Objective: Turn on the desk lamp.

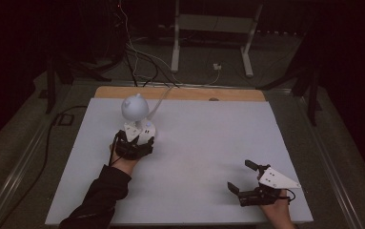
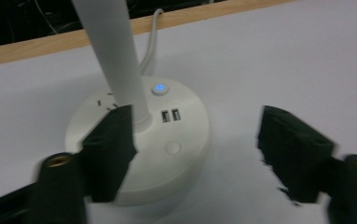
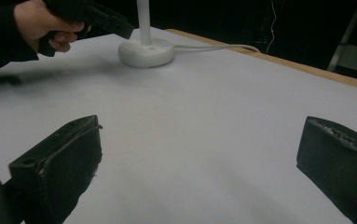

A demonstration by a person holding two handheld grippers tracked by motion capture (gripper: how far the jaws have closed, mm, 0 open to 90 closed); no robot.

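Note:
A white desk lamp with a round head (image 1: 134, 107) stands on its round base (image 1: 143, 129) at the back left of the white table top (image 1: 208, 143). The base (image 2: 176, 154) carries a blue-lit button (image 2: 160, 88), two USB ports and a thin upright stem (image 2: 115, 51). My left gripper (image 1: 136, 142) is open right at the base. One jaw lies over the base's left side near the stem, and the other stands off to its right above the table. My right gripper (image 1: 240, 175) is open at the front right with nothing between its jaws.
The lamp's white cable (image 1: 159, 101) runs back over the wooden table edge (image 1: 180, 93). Behind the table are a white metal stand (image 1: 213, 24) and several loose cables on the dark floor. A dark-sleeved forearm (image 1: 99, 195) comes in at the front left.

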